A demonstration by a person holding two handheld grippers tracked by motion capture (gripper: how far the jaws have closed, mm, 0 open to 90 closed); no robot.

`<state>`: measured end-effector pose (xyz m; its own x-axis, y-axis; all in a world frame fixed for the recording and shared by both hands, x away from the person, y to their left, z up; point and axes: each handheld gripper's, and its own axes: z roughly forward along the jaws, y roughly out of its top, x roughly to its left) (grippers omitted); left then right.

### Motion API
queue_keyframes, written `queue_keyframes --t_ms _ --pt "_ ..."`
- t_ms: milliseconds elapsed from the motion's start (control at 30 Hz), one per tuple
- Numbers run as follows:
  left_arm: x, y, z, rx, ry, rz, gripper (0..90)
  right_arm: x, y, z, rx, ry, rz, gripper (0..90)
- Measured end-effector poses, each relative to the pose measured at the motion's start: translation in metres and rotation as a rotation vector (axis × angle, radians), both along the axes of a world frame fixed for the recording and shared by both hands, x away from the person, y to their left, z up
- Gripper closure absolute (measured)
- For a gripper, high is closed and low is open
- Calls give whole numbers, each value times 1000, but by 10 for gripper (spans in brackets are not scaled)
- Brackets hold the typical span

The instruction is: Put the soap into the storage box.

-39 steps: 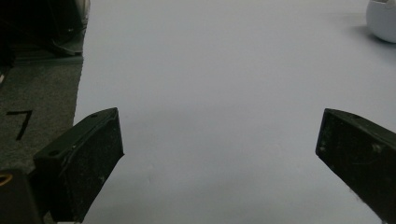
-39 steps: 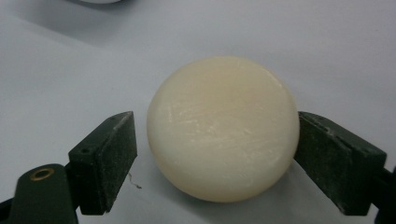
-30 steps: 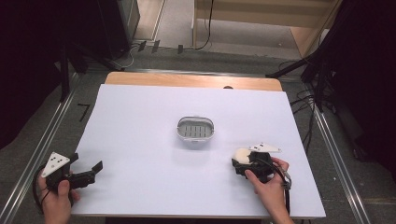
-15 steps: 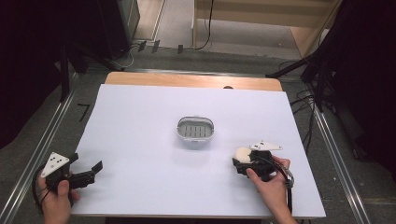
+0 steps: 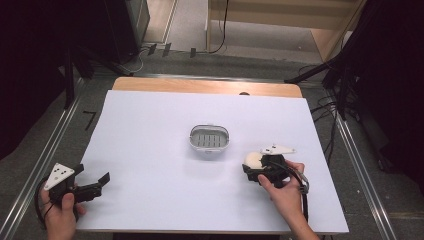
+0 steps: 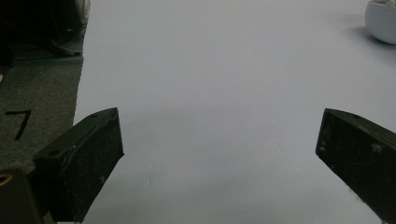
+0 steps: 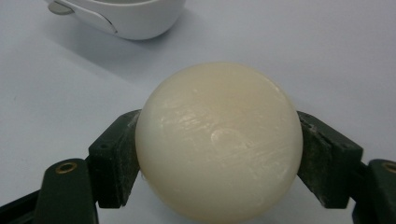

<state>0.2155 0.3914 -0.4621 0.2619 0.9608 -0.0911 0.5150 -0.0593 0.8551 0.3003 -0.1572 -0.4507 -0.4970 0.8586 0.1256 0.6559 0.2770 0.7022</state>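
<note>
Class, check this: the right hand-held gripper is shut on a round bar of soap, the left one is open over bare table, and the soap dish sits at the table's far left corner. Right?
Not quite. The soap dish sits near the middle of the table, as the high view shows. The rest holds: the right hand-held gripper is shut on the soap, and the left hand-held gripper is open.

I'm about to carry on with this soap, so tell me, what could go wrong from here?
1. The round soap is smooth and curved, and the right gripper holds it only at its two sides, so it might squirt out if squeezed harder.
2. The soap dish is small and light-looking; a low approach could knock it aside.
3. The left gripper sits open far off, too distant to steady the dish.
</note>
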Motion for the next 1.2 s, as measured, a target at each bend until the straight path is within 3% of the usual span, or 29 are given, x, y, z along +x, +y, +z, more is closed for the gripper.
queue_keyframes --t_ms 800,1200 --pt "-1 0 0 2 -2 -4 13 21 38 19 6 -21 48 240" --pt "-1 0 0 1 -2 -5 13 28 47 23 19 -21 58 240"
